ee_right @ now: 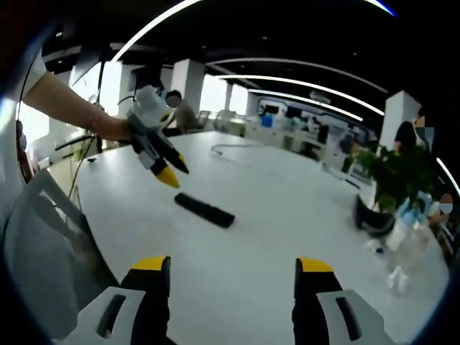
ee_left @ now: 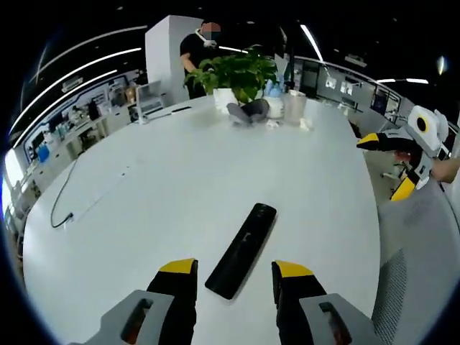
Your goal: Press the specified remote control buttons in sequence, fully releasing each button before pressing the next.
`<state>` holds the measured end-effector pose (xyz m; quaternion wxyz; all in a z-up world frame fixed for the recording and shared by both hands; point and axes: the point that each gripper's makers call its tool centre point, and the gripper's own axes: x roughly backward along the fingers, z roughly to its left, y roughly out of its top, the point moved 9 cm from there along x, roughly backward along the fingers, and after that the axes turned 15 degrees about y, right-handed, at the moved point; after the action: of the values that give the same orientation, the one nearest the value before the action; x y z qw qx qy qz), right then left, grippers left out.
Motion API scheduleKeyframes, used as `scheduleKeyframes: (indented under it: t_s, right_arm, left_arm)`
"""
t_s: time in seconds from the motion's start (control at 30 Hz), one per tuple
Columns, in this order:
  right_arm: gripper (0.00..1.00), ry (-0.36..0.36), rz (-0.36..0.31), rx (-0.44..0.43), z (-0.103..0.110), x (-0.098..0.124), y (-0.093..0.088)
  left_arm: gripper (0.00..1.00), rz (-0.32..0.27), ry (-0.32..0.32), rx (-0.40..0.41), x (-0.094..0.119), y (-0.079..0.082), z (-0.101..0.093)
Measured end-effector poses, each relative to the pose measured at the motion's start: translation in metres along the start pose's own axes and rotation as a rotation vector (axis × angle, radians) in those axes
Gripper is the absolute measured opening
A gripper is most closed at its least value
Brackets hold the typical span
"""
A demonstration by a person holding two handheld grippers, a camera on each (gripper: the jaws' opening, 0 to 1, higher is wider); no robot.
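Bright, even indoor light falls from long ceiling strip lights that bow into arcs toward the rims, a sign of strong fisheye bending. The white table glares softly, and shadows on it are faint. In the right gripper view, windows at 11 o'clock blow out white. Edges are soft and blurred.

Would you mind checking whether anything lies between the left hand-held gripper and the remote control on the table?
Nothing visible does. The remote control lies just ahead of the left hand-held gripper, with bare white table around it; the potted plant stands far beyond.
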<state>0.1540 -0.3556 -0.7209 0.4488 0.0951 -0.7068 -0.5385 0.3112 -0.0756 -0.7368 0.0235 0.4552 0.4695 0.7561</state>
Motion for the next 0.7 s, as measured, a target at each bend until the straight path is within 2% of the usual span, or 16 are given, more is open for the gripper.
scheduleKeyframes:
  t_s: [0.03, 0.17, 0.27, 0.4, 0.43, 0.5, 0.53, 0.7]
  right_arm:
    - [0.68, -0.021, 0.029, 0.005, -0.002, 0.0, -0.002]
    - [0.68, -0.025, 0.008, -0.05, -0.005, 0.002, -0.004]
    - [0.67, -0.048, 0.011, -0.05, -0.006, 0.004, -0.004]
    - [0.66, -0.08, 0.03, -0.042, -0.008, 0.007, -0.006]
    - [0.66, -0.08, 0.013, -0.068, -0.009, 0.007, -0.006]
    - [0.67, -0.034, -0.061, -0.17, -0.01, 0.008, -0.007]
    - [0.67, -0.043, -0.075, -0.214, -0.013, 0.01, -0.008]
    - [0.65, -0.065, -0.069, -0.196, -0.014, 0.012, -0.009]
  left_arm:
    - [0.42, 0.002, -0.007, -0.012, -0.001, 0.0, 0.0]
    - [0.42, -0.002, -0.019, -0.027, -0.002, 0.0, 0.002]
    - [0.42, -0.008, -0.025, -0.043, -0.004, 0.002, 0.005]
    - [0.43, -0.01, -0.041, -0.026, -0.012, -0.001, 0.009]
    - [0.43, -0.011, -0.044, -0.028, -0.015, -0.002, 0.01]
    - [0.43, -0.019, -0.058, -0.018, -0.017, -0.004, 0.009]
    - [0.43, -0.019, -0.06, -0.021, -0.019, -0.005, 0.008]
    - [0.43, -0.008, -0.074, -0.066, -0.027, -0.01, 0.004]
